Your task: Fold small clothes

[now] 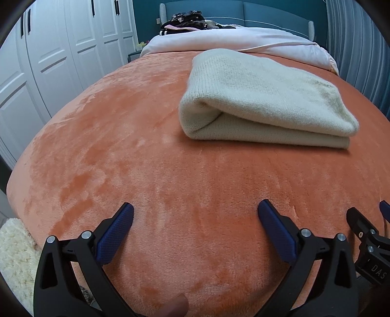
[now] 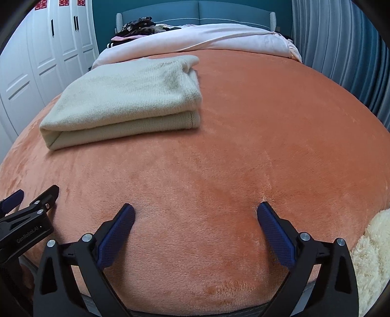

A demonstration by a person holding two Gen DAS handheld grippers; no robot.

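A cream knitted garment (image 1: 265,97) lies folded in a thick rectangle on the orange plush bed cover (image 1: 121,146). In the right wrist view the same garment (image 2: 126,97) sits at the upper left on the cover (image 2: 268,146). My left gripper (image 1: 195,214) is open above the bare cover, well short of the garment, with nothing between its blue pads. My right gripper (image 2: 195,214) is open too, over bare cover, with the garment ahead and to its left. Each gripper shows at the edge of the other's view.
A pale pink duvet (image 1: 231,40) lies bunched beyond the garment, with a pile of dark clothes (image 1: 185,20) near the blue headboard. White wardrobe doors (image 1: 61,53) stand along the left. A fluffy cream rug (image 2: 373,256) lies by the bed's near corner.
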